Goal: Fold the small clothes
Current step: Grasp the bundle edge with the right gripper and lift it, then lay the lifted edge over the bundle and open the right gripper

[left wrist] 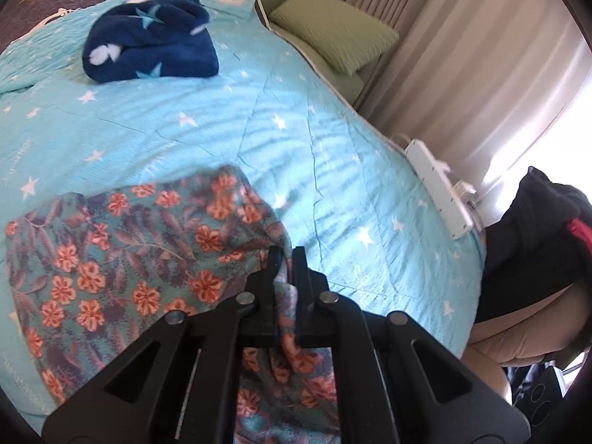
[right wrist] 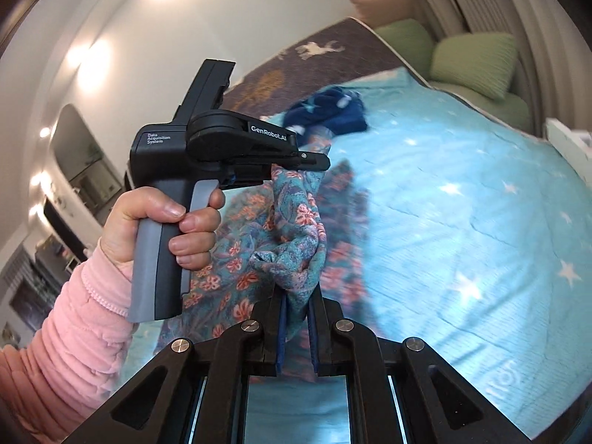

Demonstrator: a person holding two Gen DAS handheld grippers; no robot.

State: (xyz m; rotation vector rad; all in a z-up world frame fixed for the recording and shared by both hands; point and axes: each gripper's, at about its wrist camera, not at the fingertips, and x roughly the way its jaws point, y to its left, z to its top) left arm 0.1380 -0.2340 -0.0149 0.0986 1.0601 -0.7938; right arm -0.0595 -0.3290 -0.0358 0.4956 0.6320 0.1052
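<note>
In the left wrist view, the floral garment filled the lower left of the frame, most of it lying on the turquoise star-print bedspread. At lower centre the left gripper was pinching a bunched fold of that cloth, its jaws drawn close with fabric between them. A dark blue garment, already bundled, sat at the upper left, well apart. A white power strip lay at the bed's right edge, and green cushions sat beyond it at the top.

In the right wrist view, the person's left hand squeezed the left gripper's handle at left of centre. From its tip the floral garment hung in a slack drape down to the right gripper at lower centre, whose jaws were nipped on a crumpled edge.

The cloth looked thin, light and limp, likely to sag and crease wherever unsupported. It would probably handle best held at two corners or along a hem, pulled gently taut, not by mid-panel bunches, which tend to slip and twist the fold.
</note>
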